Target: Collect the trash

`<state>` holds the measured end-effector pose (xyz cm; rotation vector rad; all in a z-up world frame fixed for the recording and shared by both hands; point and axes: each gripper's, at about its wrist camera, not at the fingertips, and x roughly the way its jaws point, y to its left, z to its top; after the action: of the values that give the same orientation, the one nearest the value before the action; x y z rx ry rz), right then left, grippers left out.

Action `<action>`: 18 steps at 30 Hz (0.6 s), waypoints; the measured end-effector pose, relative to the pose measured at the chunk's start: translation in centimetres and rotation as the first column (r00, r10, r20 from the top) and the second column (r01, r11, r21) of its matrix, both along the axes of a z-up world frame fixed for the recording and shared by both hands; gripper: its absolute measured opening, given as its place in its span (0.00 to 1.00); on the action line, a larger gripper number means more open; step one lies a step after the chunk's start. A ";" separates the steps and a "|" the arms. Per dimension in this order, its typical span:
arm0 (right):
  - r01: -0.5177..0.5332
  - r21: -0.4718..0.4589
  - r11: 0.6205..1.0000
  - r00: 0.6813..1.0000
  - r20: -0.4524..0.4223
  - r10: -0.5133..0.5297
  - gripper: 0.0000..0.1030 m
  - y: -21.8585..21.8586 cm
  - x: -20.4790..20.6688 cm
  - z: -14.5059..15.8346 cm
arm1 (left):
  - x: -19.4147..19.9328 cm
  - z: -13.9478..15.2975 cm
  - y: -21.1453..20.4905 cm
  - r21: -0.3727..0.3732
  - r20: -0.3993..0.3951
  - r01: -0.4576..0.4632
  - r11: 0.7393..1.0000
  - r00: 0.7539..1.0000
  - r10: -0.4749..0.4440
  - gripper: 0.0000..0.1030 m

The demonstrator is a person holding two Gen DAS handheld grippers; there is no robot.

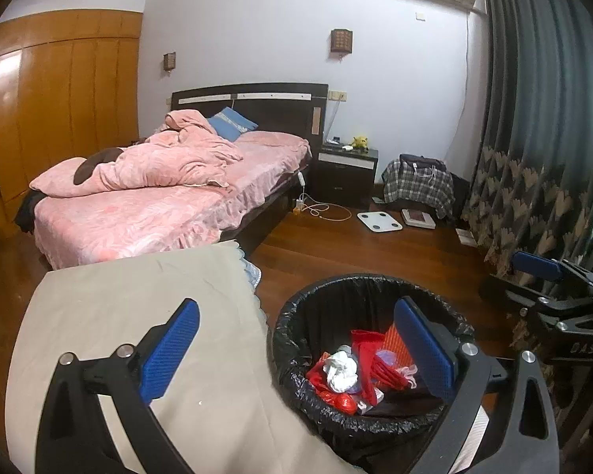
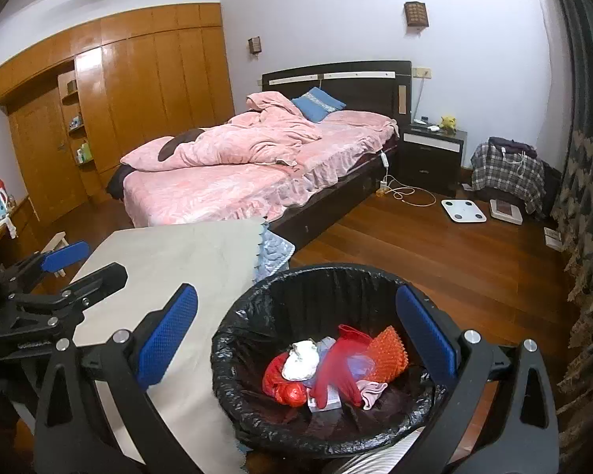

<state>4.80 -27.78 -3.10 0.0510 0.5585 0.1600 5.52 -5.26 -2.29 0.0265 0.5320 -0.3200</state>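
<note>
A round bin with a black liner (image 1: pixel 296 316) (image 2: pixel 233 335) stands on the wood floor beside a table draped in beige cloth (image 1: pixel 138 296) (image 2: pixel 170 260). Inside lies trash: a crumpled white paper (image 1: pixel 340 369) (image 2: pixel 301 360), red plastic and mesh (image 1: pixel 369 359) (image 2: pixel 336 359), an orange spiky piece (image 2: pixel 389 349). My left gripper (image 1: pixel 296 349) is open above the table edge and bin, nothing between its fingers. My right gripper (image 2: pixel 296 339) is open over the bin, also holding nothing. Each gripper shows in the other's view, the right (image 1: pixel 541 272) and the left (image 2: pixel 65 256).
A bed with pink bedding (image 1: pixel 170 197) (image 2: pixel 257 166) stands behind the table. A dark nightstand (image 1: pixel 346 170), white floor scales (image 1: pixel 379 221) (image 2: pixel 463 210), cables, and a plaid-covered bag (image 1: pixel 419 183) lie further back. Dark curtains (image 1: pixel 533 118) hang on the right; wooden wardrobes (image 2: pixel 138 98) line the left.
</note>
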 end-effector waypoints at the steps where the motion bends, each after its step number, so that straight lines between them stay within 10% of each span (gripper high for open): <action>1: -0.004 -0.003 1.000 1.000 0.003 0.004 0.95 0.2 -0.1 0.2 | -0.3 0.1 0.1 0.001 0.005 -0.005 1.000 1.000 0.005 0.94; 18: -0.029 -0.024 0.999 0.999 0.021 0.029 0.95 1.8 -0.6 1.0 | -1.7 1.1 1.8 -0.023 0.023 -0.055 0.998 0.998 0.056 0.94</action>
<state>4.23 -25.98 -2.13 0.0185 0.5401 0.1821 3.82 -3.50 -1.15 -0.0058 0.5046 -0.2709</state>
